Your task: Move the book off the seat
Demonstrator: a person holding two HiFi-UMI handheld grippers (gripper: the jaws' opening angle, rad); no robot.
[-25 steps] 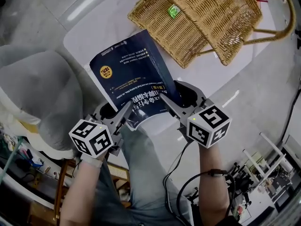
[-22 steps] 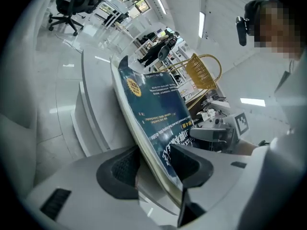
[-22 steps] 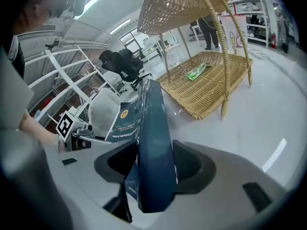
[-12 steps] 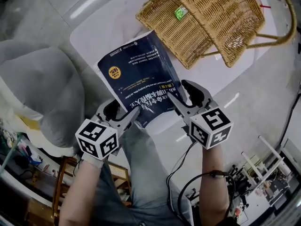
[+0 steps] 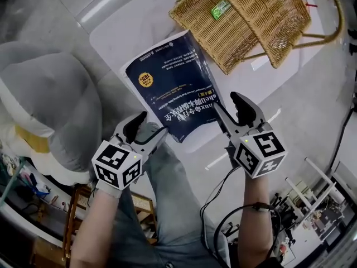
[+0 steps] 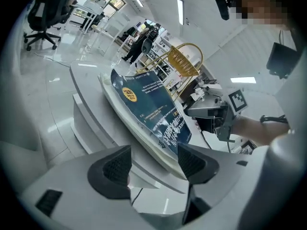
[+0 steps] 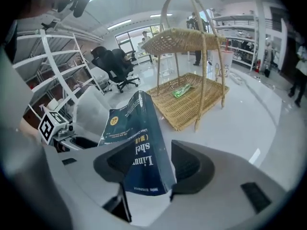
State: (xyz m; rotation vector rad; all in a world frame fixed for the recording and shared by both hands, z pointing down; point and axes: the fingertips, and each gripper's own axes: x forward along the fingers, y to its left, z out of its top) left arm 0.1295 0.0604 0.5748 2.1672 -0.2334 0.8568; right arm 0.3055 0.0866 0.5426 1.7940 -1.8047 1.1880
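Note:
The dark blue book (image 5: pixel 175 91) lies face up on the white table (image 5: pixel 128 32), its near end over the table's front edge. My left gripper (image 5: pixel 152 124) is open just short of the book's near left corner, with nothing between its pads (image 6: pixel 117 164); its jaws have just been opening. The book (image 6: pixel 153 107) lies beyond those jaws. My right gripper (image 5: pixel 227 102) is at the near right corner. In the right gripper view the book's corner (image 7: pixel 136 147) stands between its jaws (image 7: pixel 148 164), which have just been opening and do not press it.
A wicker basket (image 5: pixel 245 21) with a hoop handle and a green packet (image 5: pixel 221 8) in it stands on the table's far right. A grey padded seat (image 5: pixel 44 110) fills the left. A wooden chair (image 5: pixel 83 205) is below it. Cables hang under my right arm.
Both grippers held the book's near edge a second ago. Now their jaws stand wider, the left one has drawn back off the book, and the book rests on the table.

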